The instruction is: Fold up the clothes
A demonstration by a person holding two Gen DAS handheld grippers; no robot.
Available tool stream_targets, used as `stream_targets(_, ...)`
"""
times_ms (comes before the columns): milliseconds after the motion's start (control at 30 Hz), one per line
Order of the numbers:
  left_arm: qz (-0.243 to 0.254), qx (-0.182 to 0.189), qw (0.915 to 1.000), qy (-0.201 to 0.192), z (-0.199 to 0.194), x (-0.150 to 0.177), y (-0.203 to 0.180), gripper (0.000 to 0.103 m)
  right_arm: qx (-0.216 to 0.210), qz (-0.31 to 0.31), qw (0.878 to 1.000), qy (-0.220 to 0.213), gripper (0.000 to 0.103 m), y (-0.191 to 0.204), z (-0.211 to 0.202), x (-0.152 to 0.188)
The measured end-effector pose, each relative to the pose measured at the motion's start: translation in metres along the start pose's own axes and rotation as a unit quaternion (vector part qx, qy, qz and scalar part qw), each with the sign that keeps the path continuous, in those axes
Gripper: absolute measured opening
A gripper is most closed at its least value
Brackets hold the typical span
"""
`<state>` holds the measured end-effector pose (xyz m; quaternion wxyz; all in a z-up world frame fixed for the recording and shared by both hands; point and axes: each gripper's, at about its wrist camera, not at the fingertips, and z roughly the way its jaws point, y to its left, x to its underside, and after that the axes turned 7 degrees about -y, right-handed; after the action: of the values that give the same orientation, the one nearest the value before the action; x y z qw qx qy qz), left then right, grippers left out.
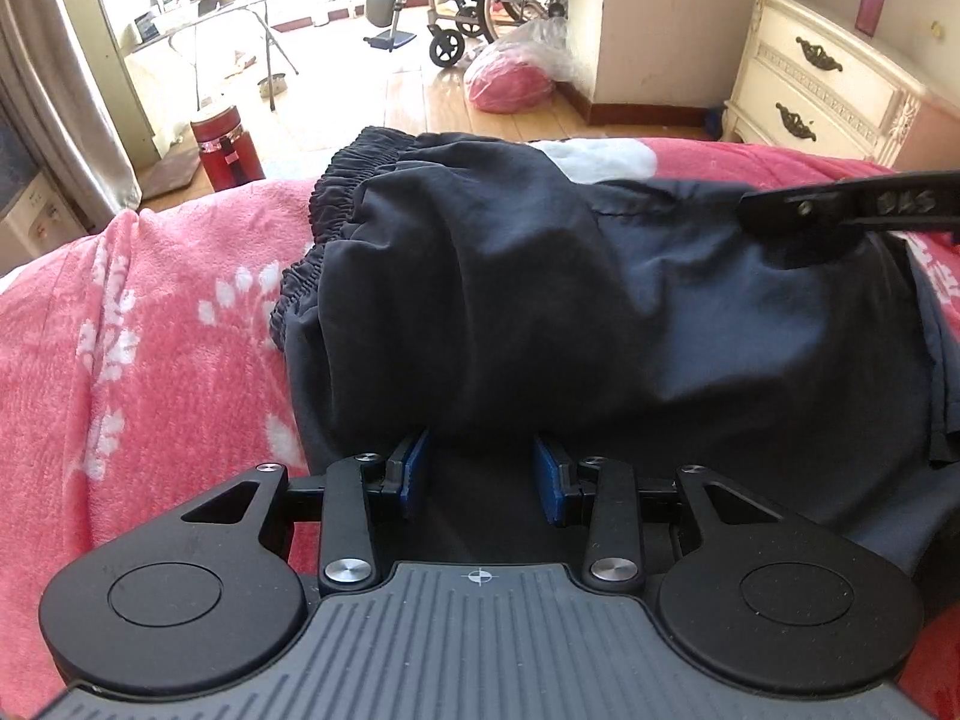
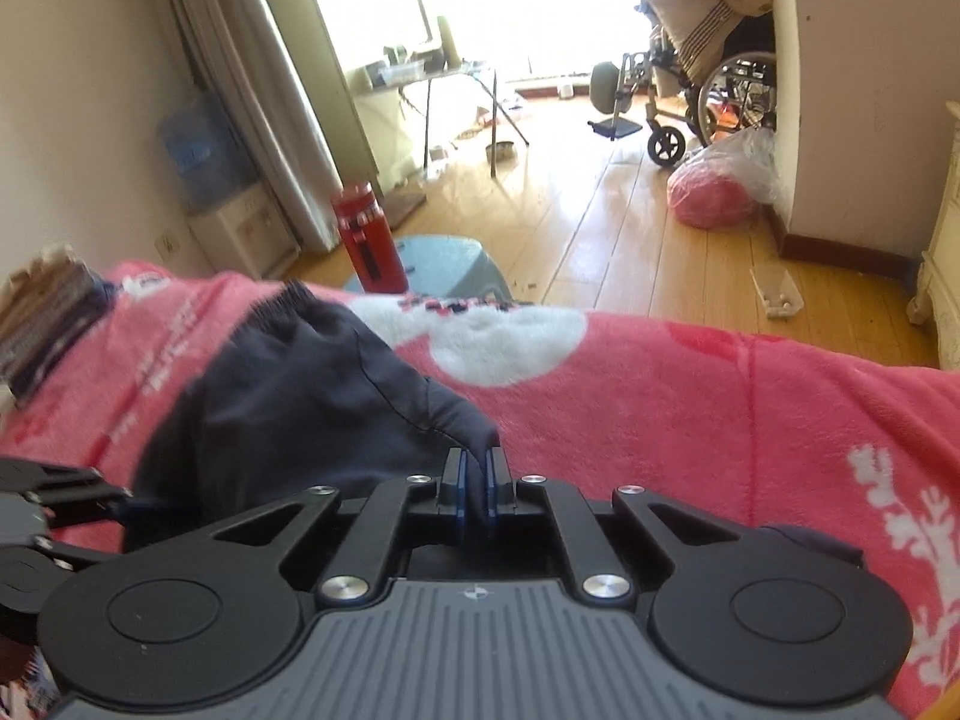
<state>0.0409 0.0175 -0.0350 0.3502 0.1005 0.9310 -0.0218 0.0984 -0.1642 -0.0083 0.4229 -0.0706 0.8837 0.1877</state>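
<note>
Dark navy shorts (image 1: 540,276) with an elastic waistband (image 1: 336,198) lie bunched on a pink blanket (image 1: 150,360). My left gripper (image 1: 480,450) is at their near edge. Its blue pads (image 1: 414,468) stand apart with a thick bunch of the fabric filling the gap and covering the tips; creases run out from there. My right gripper (image 2: 477,462) is shut on a pointed corner of the shorts (image 2: 300,408), pinching it between its pads. In the left wrist view the right gripper (image 1: 756,210) reaches in from the right over the shorts. The left gripper (image 2: 60,510) shows at the left edge of the right wrist view.
The pink blanket (image 2: 720,420) with white patterns covers the bed. Beyond its far edge is a wooden floor (image 2: 600,210) with a red flask (image 2: 366,240), a blue stool (image 2: 444,264), a pink bag (image 1: 510,84), a wheelchair (image 1: 480,0) and a cream nightstand (image 1: 822,78).
</note>
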Motion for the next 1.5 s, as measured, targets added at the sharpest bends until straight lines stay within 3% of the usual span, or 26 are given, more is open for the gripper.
stream_targets(200, -0.014, 0.012, 0.9998, -0.005, 0.000, 0.003, 0.006, 0.037, -0.039, 0.005, 0.999, -0.025, 0.005, 0.012, -0.030, 0.000)
stream_targets(367, -0.060, 0.046, 0.9971, -0.007, -0.009, 0.002, 0.022, 0.040, -0.074, 0.009, 0.997, -0.018, 0.005, 0.024, -0.044, 0.014)
stream_targets(600, -0.150, 0.100, 0.9832, -0.029, -0.046, -0.004, 0.051, 0.052, -0.120, -0.003, 0.993, 0.003, 0.005, 0.044, -0.058, 0.038)
stream_targets(800, -0.189, 0.140, 0.9712, -0.041, -0.063, -0.011, 0.058, 0.060, -0.159, -0.014, 0.987, 0.031, 0.005, 0.061, -0.063, 0.060)
stream_targets(1100, -0.152, 0.172, 0.9731, -0.019, -0.052, -0.011, 0.034, 0.068, -0.204, -0.089, 0.972, 0.079, 0.005, 0.103, -0.069, 0.099)
stream_targets(1267, -0.118, 0.149, 0.9818, -0.006, -0.044, -0.005, 0.020, 0.068, -0.221, -0.135, 0.960, 0.103, 0.005, 0.120, -0.070, 0.118)
stream_targets(1500, -0.093, 0.128, 0.9874, 0.007, -0.038, 0.000, 0.014, 0.068, -0.218, -0.143, 0.957, 0.125, 0.005, 0.121, -0.065, 0.125)
